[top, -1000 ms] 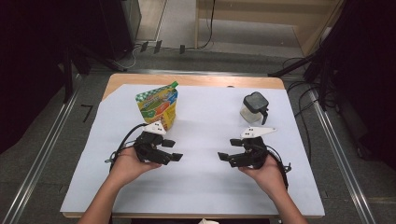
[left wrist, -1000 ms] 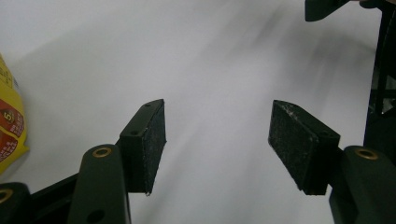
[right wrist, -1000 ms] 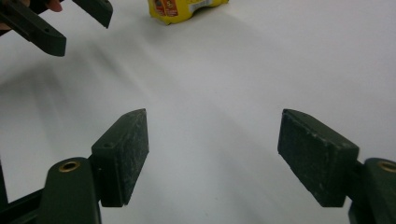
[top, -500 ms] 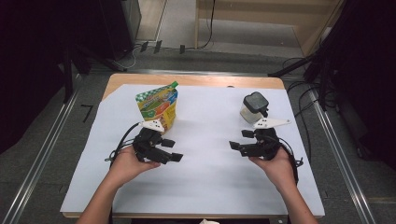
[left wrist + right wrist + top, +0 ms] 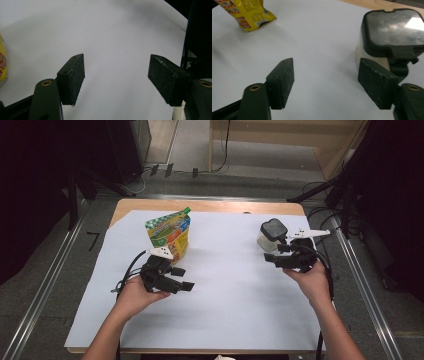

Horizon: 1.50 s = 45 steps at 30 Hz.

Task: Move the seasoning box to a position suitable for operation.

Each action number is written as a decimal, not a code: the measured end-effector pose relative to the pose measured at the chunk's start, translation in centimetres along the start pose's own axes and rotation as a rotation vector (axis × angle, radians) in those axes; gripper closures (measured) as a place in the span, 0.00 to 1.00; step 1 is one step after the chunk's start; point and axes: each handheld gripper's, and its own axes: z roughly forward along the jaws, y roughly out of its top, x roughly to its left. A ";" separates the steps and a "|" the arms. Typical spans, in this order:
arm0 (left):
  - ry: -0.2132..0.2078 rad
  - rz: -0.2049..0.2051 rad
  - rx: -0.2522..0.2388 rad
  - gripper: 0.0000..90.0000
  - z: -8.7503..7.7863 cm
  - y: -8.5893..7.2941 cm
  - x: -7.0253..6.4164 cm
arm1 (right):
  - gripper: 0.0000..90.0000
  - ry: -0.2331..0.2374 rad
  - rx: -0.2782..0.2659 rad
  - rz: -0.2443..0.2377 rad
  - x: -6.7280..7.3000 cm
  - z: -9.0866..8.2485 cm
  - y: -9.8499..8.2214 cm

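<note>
White paper covers a wooden table on grey floor, with dark equipment and cables around. Left gripper hangs with jaws released and empty, just in front of the upright pouch. Right gripper, jaws also apart and empty, sits just beside the black-lidded jar.

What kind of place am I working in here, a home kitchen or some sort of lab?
Most likely a lab recording bench, not a kitchen: a wooden table under a white sheet, metal rails along its sides, and loose cables on the concrete floor behind it.
</note>
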 end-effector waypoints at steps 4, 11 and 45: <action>0.011 0.010 0.012 0.35 0.0 -0.1 0.0 | 0.21 -0.053 -0.004 0.015 -1.8 0.3 0.8; 0.016 0.013 0.014 0.35 -0.1 -0.2 0.0 | 0.14 -0.085 0.006 0.033 -4.1 1.6 1.2; 0.019 0.012 0.034 0.36 0.3 -0.7 -0.2 | 0.18 -0.217 0.110 0.050 -6.8 8.9 1.8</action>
